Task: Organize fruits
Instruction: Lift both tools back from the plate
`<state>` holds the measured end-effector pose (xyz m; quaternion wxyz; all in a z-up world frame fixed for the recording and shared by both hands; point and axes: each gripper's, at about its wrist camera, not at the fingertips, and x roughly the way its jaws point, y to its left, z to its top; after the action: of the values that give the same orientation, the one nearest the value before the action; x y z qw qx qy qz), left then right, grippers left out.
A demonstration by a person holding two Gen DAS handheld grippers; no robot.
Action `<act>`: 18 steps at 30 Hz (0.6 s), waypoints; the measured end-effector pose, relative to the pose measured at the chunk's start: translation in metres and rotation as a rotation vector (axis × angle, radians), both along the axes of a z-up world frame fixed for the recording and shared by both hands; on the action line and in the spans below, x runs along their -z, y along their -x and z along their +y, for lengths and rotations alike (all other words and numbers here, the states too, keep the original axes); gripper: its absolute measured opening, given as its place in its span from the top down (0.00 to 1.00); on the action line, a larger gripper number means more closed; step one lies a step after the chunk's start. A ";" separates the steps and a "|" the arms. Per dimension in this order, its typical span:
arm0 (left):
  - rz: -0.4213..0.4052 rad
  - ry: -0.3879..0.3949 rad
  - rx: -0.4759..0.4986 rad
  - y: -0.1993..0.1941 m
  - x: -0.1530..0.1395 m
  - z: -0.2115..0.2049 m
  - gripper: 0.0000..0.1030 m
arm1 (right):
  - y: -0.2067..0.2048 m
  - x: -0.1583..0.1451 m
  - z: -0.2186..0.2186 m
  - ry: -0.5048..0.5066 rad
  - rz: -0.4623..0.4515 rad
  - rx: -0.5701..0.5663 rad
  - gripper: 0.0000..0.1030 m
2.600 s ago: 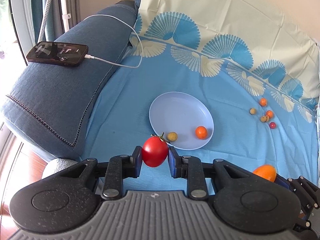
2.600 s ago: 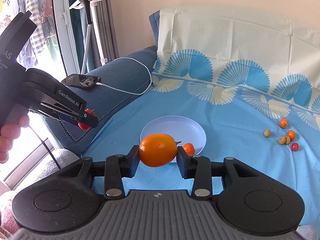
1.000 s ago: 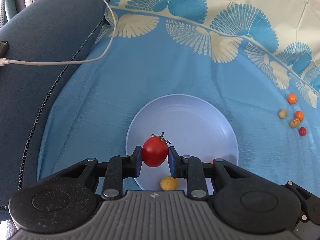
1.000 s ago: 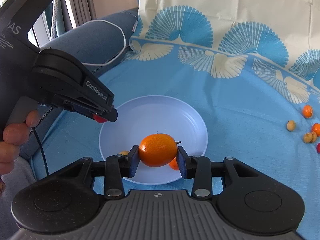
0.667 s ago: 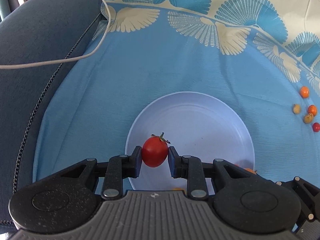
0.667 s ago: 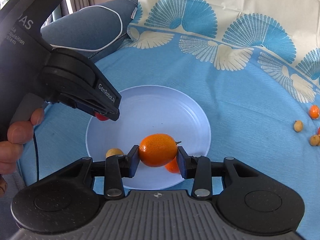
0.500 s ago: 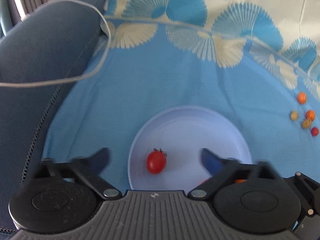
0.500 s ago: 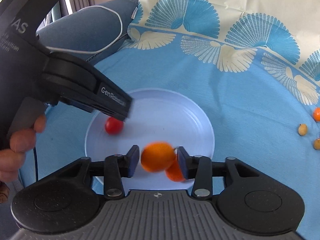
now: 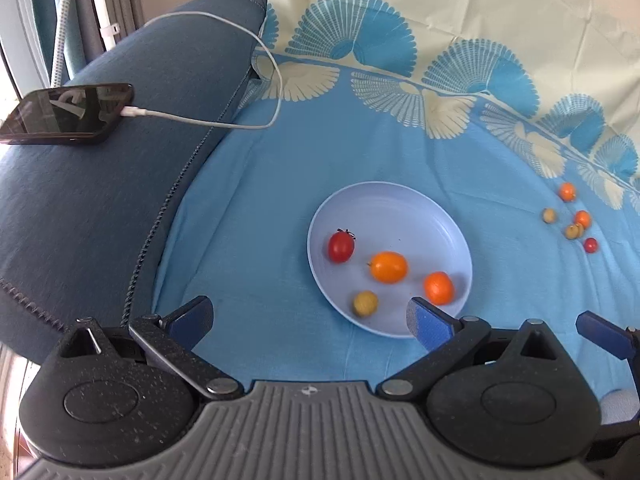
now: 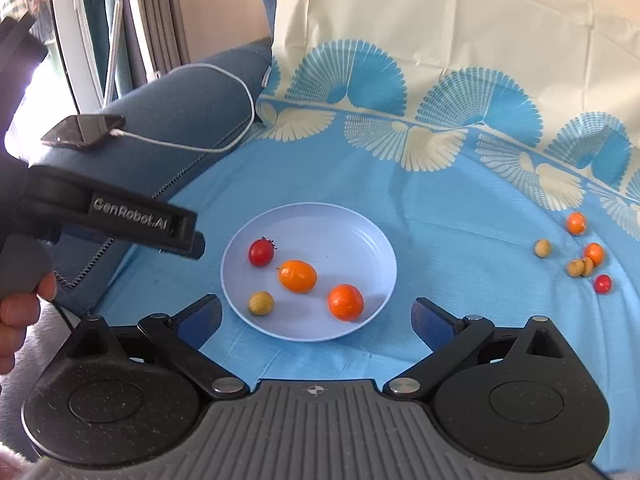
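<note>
A pale blue plate lies on the blue cloth. In it are a red tomato, an orange kumquat, a small orange fruit and a yellow-brown fruit. My left gripper is open and empty, raised just short of the plate. My right gripper is open and empty, also raised near the plate's front edge. Several small loose fruits lie on the cloth at the right.
A dark blue sofa arm rises at the left, with a phone on it and a white cable trailing onto the cloth. A cream and blue patterned cover stands behind. The left gripper's body shows in the right wrist view.
Both grippers opened and let go: the tomato and the kumquat now lie in the plate. Both grippers have since pulled back and up from the plate.
</note>
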<state>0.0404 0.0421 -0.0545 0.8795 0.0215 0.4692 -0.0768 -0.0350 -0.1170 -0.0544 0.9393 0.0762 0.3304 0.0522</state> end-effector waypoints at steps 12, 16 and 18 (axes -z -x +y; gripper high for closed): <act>-0.084 0.023 -0.020 0.067 -0.035 0.012 0.00 | 0.075 -0.028 0.005 0.021 -0.095 0.101 0.01; -0.101 0.032 -0.030 0.080 -0.043 0.014 0.00 | 0.091 -0.032 0.005 0.036 -0.119 0.105 0.01; -0.110 0.036 -0.034 0.085 -0.047 0.014 0.00 | 0.098 -0.036 0.006 0.042 -0.135 0.112 0.01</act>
<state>-0.0444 0.0563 -0.0078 0.9054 0.0019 0.4190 -0.0687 -0.1328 -0.1112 -0.0188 0.9623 0.0714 0.2624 -0.0023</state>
